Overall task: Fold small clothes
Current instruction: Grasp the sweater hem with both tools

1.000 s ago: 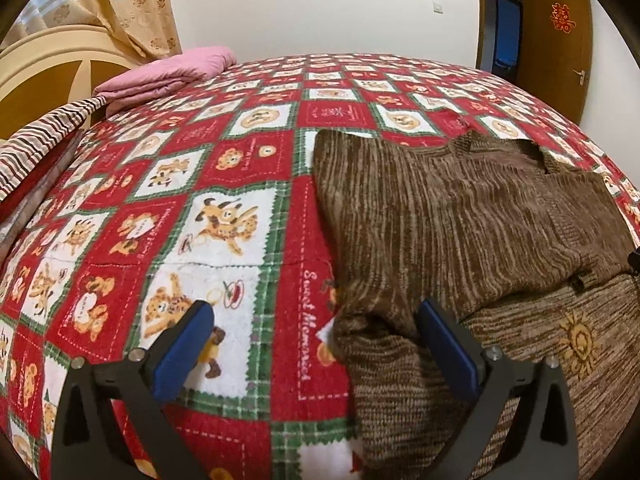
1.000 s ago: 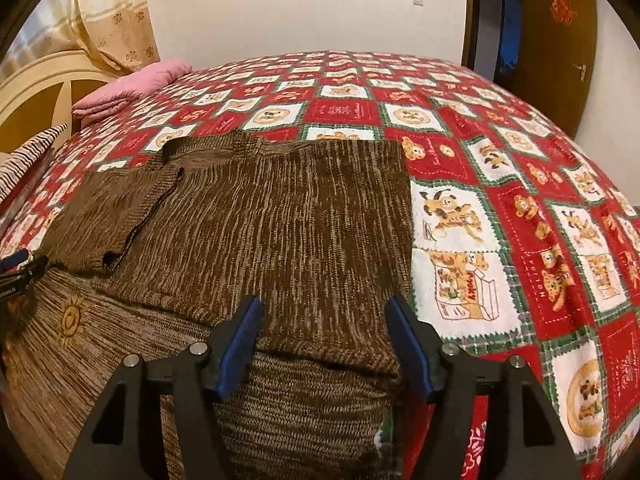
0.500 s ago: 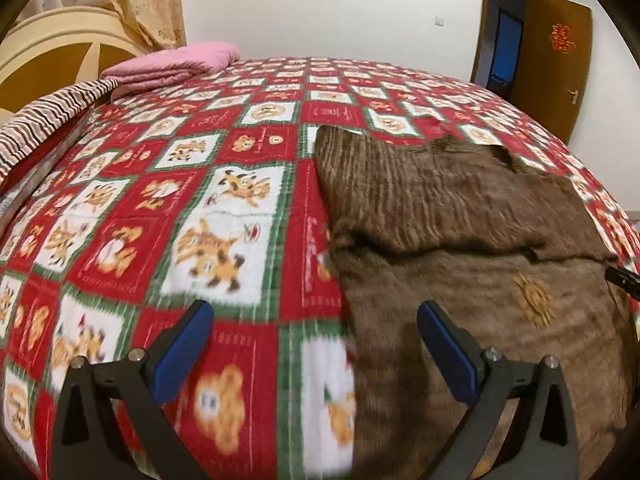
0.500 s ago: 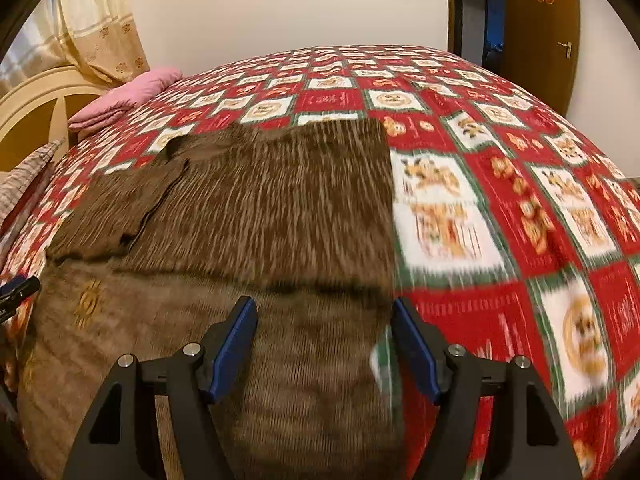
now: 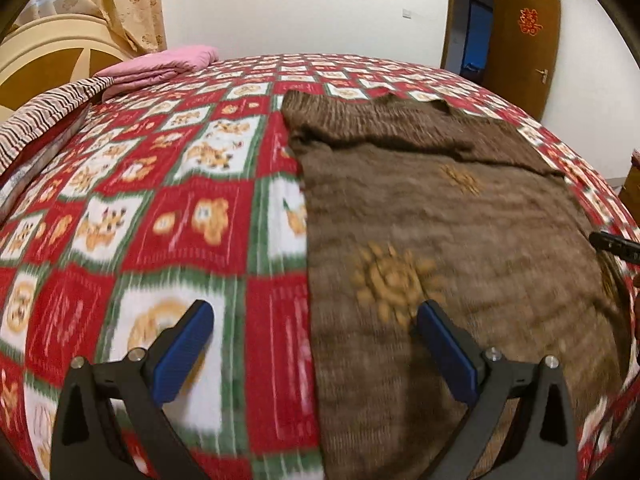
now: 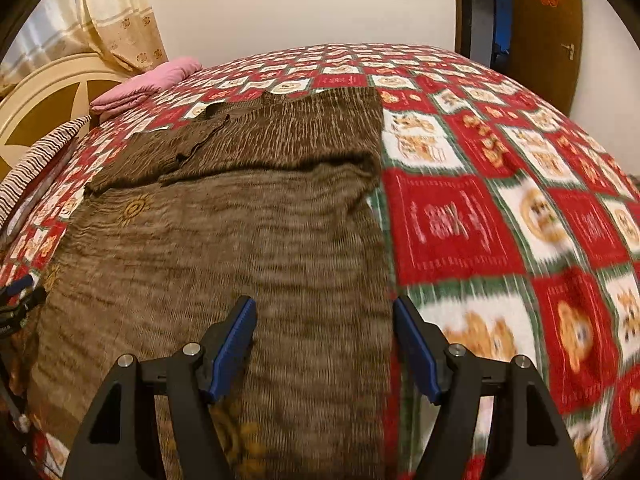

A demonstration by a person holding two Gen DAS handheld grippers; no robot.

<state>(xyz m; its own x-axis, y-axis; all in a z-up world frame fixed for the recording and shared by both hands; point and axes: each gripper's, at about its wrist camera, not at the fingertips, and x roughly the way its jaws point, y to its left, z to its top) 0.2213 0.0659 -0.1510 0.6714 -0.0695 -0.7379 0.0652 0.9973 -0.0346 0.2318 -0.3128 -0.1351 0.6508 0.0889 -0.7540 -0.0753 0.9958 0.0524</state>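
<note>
A brown knit sweater (image 5: 440, 216) with yellow sun motifs lies flat on the bed, its sleeves folded across the far part. It also shows in the right wrist view (image 6: 248, 224). My left gripper (image 5: 314, 330) is open and empty above the sweater's left edge, near the near end. My right gripper (image 6: 324, 334) is open and empty above the sweater's right edge. The right gripper's tip (image 5: 612, 242) shows at the right of the left wrist view. The left gripper's tip (image 6: 20, 292) shows at the left of the right wrist view.
The bed is covered by a red, green and white cartoon quilt (image 5: 160, 200). A folded pink blanket (image 5: 160, 68) and a striped cloth (image 5: 40, 116) lie by the headboard at the far left. A brown door (image 5: 520, 40) stands open at the far right.
Both grippers have pulled back toward the near end of the sweater, so more of its lower part with the sun motifs shows. Both stay open.
</note>
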